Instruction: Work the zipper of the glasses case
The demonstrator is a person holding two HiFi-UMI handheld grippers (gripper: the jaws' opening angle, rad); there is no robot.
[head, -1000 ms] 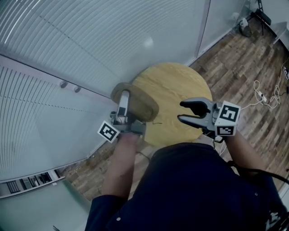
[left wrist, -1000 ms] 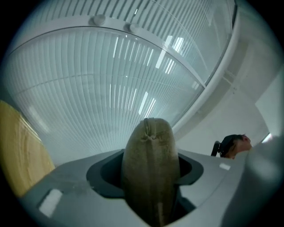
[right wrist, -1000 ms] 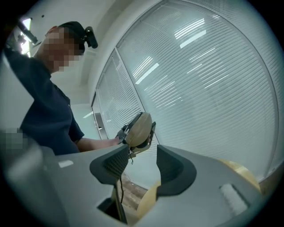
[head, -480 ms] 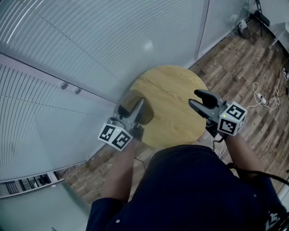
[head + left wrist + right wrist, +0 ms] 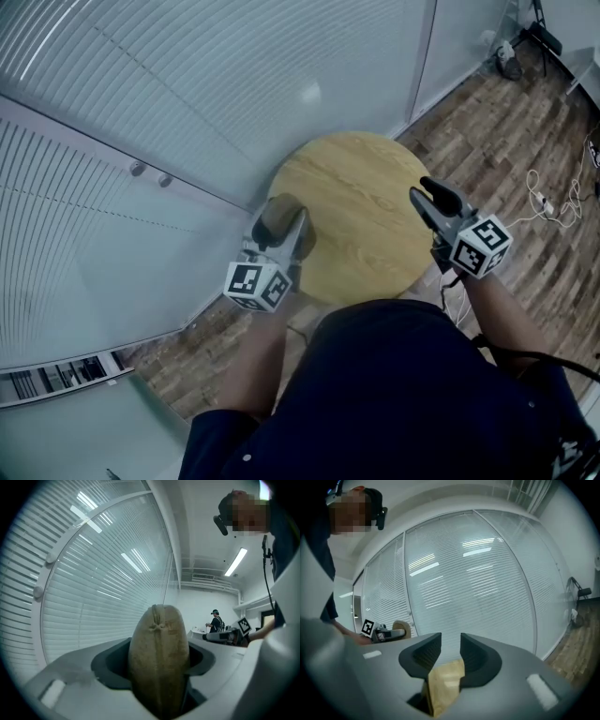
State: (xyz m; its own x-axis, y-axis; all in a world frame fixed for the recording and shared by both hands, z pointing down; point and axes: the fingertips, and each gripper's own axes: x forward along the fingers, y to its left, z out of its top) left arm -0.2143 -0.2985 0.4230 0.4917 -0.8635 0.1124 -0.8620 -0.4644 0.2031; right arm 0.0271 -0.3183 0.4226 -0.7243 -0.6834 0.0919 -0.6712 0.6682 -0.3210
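Note:
The glasses case (image 5: 277, 217), a tan fabric pouch, is at the left edge of the round wooden table (image 5: 356, 206). My left gripper (image 5: 282, 236) is shut on it. In the left gripper view the case (image 5: 158, 639) fills the gap between the jaws of the left gripper (image 5: 158, 658), its zipper seam running along the top. My right gripper (image 5: 424, 193) hovers over the table's right edge. Its jaws have just been closing. In the right gripper view the right gripper (image 5: 451, 645) is still open with nothing between the jaws, only the tabletop (image 5: 446, 681) showing through.
A glass wall with white blinds (image 5: 187, 103) runs behind and left of the table. Wood plank floor (image 5: 506, 122) lies to the right, with a white cable (image 5: 544, 197) on it. A distant person (image 5: 215, 619) stands at a counter.
My left gripper has rolled over and sunk with the case toward the table's left edge. My right gripper has swung out to the right, and its jaws have narrowed.

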